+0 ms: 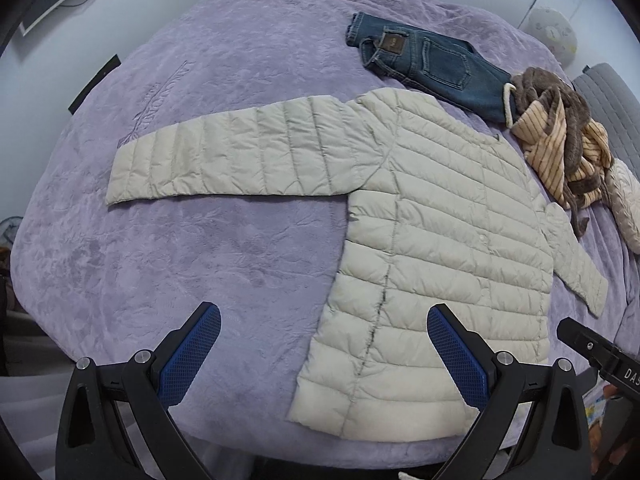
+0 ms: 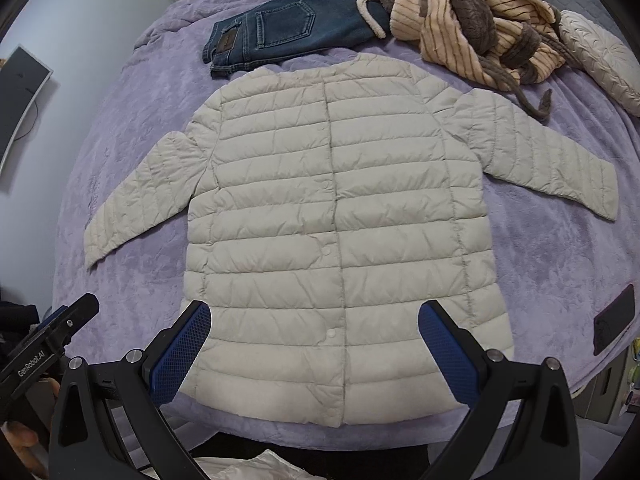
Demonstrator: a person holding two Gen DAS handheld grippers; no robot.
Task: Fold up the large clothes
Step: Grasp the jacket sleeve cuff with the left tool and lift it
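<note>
- Covering everything, the purple blanket (image 2: 120, 128) lies spread under the clothes.
- Puffy jacket (image 2: 336, 216) lies flat, buttoned, sleeves out.
- Jeans (image 2: 280, 36) and a striped robe (image 2: 472, 32) sit beyond its collar.
- Left gripper (image 1: 324, 352) and right gripper (image 2: 314, 348) hover wide apart, empty, at the hem.

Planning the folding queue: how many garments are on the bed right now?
3: puffer jacket spread flat nearest; jeans beyond its collar; striped fleece robe heaped beside them. Others may lie hidden underneath.
</note>
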